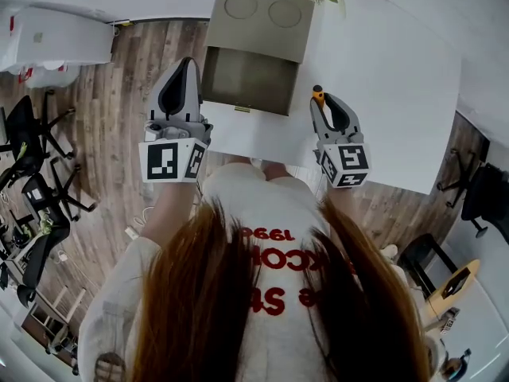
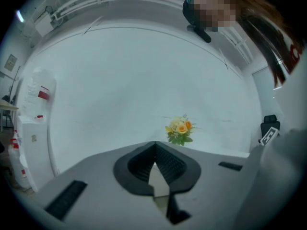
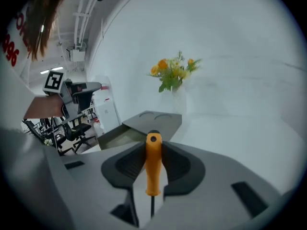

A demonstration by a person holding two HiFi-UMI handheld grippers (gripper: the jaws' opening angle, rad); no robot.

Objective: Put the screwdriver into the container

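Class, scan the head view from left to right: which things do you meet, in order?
Chairs → left gripper → container → right gripper, shut on the screwdriver.

The screwdriver [image 3: 153,163] has an orange handle with a small dark hole near its end and a thin dark shaft. It is gripped at the handle between the jaws of the right gripper [image 3: 153,145], with the handle end pointing forward. It is in the air, apart from the container [image 1: 248,76] and to the right of it. The container is a grey-brown box that stands open on the white table [image 1: 390,70]. Its lid is folded back and shows two round marks.
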